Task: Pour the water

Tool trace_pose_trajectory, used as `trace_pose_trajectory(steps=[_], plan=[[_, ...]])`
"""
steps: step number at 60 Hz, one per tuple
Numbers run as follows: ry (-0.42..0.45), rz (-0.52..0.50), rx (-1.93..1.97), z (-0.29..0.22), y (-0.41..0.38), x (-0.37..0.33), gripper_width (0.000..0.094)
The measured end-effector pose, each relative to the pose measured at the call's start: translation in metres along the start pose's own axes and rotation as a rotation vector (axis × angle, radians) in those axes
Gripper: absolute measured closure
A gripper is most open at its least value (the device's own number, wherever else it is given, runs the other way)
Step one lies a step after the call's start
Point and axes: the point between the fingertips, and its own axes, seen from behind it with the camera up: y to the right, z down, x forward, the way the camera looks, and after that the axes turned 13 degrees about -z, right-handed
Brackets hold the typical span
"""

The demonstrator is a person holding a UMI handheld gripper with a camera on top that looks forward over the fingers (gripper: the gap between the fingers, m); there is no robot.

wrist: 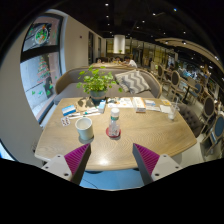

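Observation:
A clear water bottle (pixel 114 123) with a red label stands upright on a round wooden table (pixel 140 142), well beyond my fingers. A pale mug (pixel 85 128) stands to its left on the same table. A clear glass (pixel 171 111) stands at the table's far right. My gripper (pixel 112 160) is open and holds nothing. Its two purple-padded fingers (pixel 76 158) hang over the table's near edge, far apart, with a light blue chair seat (pixel 110 179) showing between them.
A potted green plant (pixel 99 85) stands at the table's back, with books and papers (pixel 133 102) around it. Chairs (pixel 210 110) stand to the right. A grey sofa with a patterned cushion (pixel 130 80) lies behind the table. Posters hang on the left wall (pixel 40 60).

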Motion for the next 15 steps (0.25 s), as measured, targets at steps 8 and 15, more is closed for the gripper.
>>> trace_pose_trajectory(steps=[8, 15], plan=[[0.009, 0.028, -0.027, -0.001, 0.002, -0.013, 0.0082], [0.002, 0.026, -0.039, 0.003, 0.0, -0.016, 0.0083]])
